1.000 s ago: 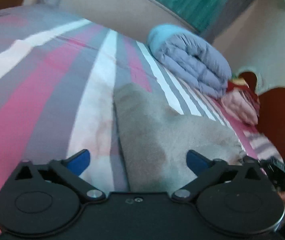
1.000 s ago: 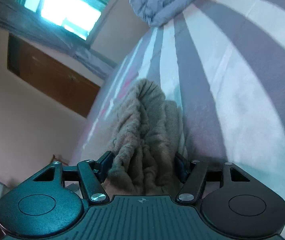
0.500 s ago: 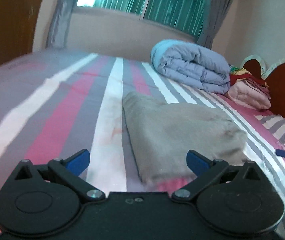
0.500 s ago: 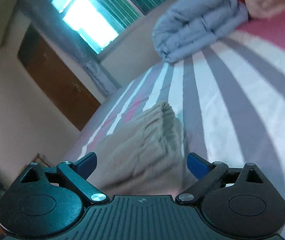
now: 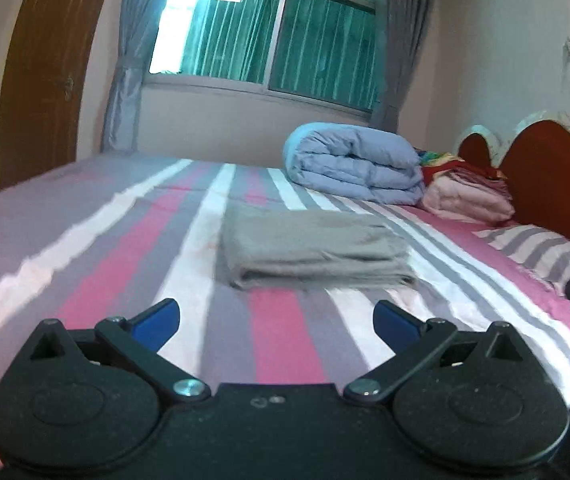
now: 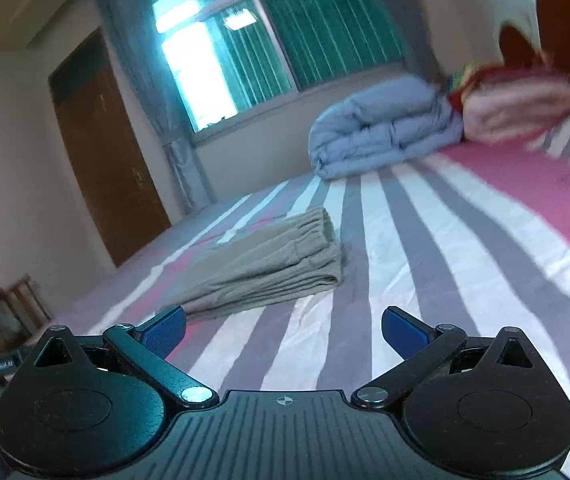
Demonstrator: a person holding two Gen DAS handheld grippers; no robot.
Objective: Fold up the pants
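On bed (image 5: 85,240), pants (image 5: 309,244) lie folded flat mid-sheet, long axis across stripes, fold edge twd cameras. L hand-held gripper (image 5: 275,316) open, empty; R hand-held gripper (image 6: 283,326) just opened wide, nothing between jaws.

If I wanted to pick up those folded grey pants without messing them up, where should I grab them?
Probably grab the folded pants at the thick folded edge nearest the camera, coming in low from the front with both grippers. There all the layers meet in one stack, so a pinch should catch every layer. The gathered waistband end looks looser. Both the left gripper and right gripper are open and empty.
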